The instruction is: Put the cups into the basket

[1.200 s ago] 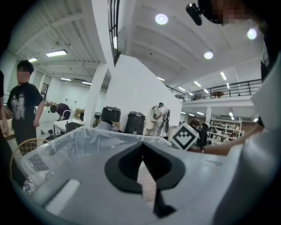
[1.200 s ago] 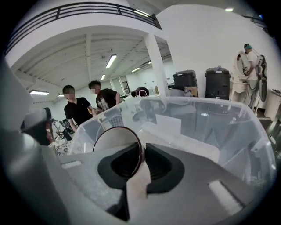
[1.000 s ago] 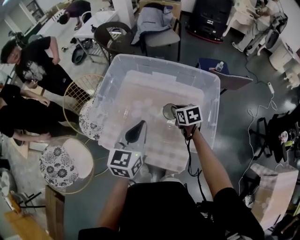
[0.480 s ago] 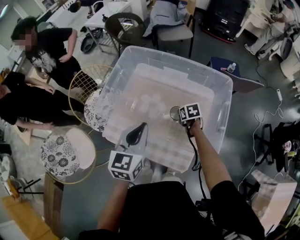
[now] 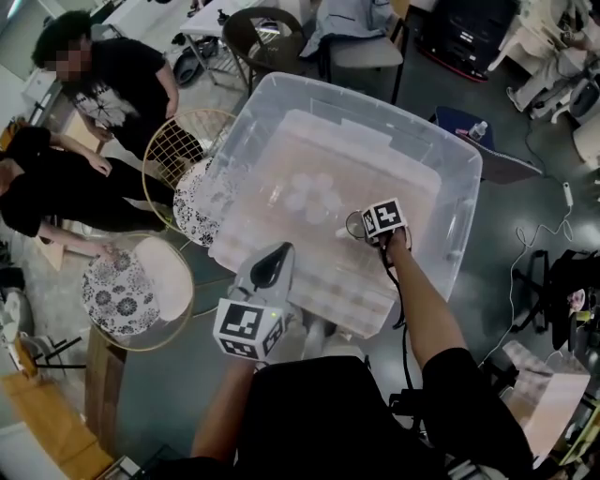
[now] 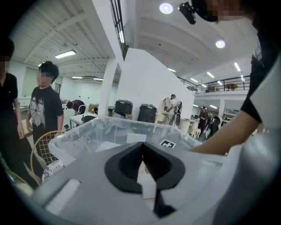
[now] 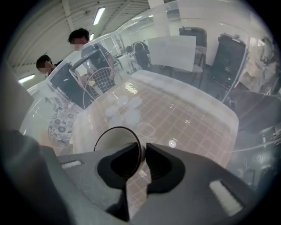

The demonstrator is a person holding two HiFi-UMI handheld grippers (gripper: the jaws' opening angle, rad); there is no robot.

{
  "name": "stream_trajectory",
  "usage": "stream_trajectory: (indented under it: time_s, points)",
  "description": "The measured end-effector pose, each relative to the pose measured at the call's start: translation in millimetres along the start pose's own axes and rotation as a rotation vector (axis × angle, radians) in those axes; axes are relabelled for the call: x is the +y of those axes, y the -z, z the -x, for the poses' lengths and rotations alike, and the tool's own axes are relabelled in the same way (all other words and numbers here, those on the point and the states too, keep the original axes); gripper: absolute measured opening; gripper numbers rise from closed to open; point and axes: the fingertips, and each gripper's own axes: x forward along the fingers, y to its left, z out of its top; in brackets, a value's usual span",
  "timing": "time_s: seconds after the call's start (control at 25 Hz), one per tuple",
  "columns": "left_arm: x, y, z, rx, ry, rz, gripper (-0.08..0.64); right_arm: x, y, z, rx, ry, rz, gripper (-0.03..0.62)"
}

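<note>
A clear plastic bin (image 5: 457,155) fills the middle of the head view. Inside it, near the front right, my right gripper (image 5: 362,228) is shut on the dark rim of a clear cup (image 5: 352,224). In the right gripper view the cup (image 7: 115,137) hangs just above the bin's gridded floor, its rim pinched between the jaws of my right gripper (image 7: 143,152). Several clear cups (image 5: 309,192) lie clustered mid-floor, the same cups (image 7: 124,108) showing ahead in the right gripper view. My left gripper (image 5: 274,259) hovers outside the bin's near edge, jaws together and empty.
Two round gold wire baskets (image 5: 176,150) with floral-patterned discs (image 5: 116,292) stand left of the bin. People (image 5: 112,84) stand beside them. A chair (image 5: 361,42) and a round table (image 5: 261,28) are beyond the bin; cables (image 5: 562,202) trail on the floor at right.
The head view has shifted, so the bin sits further right and up in frame. My right gripper still holds the cup in the bin's front right. The left gripper stays at the near edge.
</note>
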Motion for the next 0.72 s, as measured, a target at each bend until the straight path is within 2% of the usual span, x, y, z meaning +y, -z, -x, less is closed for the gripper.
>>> stream_trajectory:
  time_s: [0.16, 0.32, 0.44, 0.52, 0.72]
  points:
    - [-1, 1, -1, 0.001, 0.002, 0.000, 0.005, -3, 6, -3, 0.022, 0.015, 0.014, 0.074]
    - [-1, -2, 0, -0.003, 0.004, 0.000, 0.005, -3, 2, -1, 0.004, 0.007, 0.000, 0.084]
    - [-1, -2, 1, -0.008, 0.007, -0.001, 0.005, -3, -5, 4, -0.027, -0.002, -0.024, 0.094]
    - [-2, -2, 2, -0.009, 0.011, 0.001, 0.005, -5, -11, 11, -0.052, -0.010, -0.036, 0.133]
    - [-5, -1, 5, -0.015, 0.020, 0.003, 0.005, -2, -26, 29, -0.116, -0.024, -0.043, 0.133]
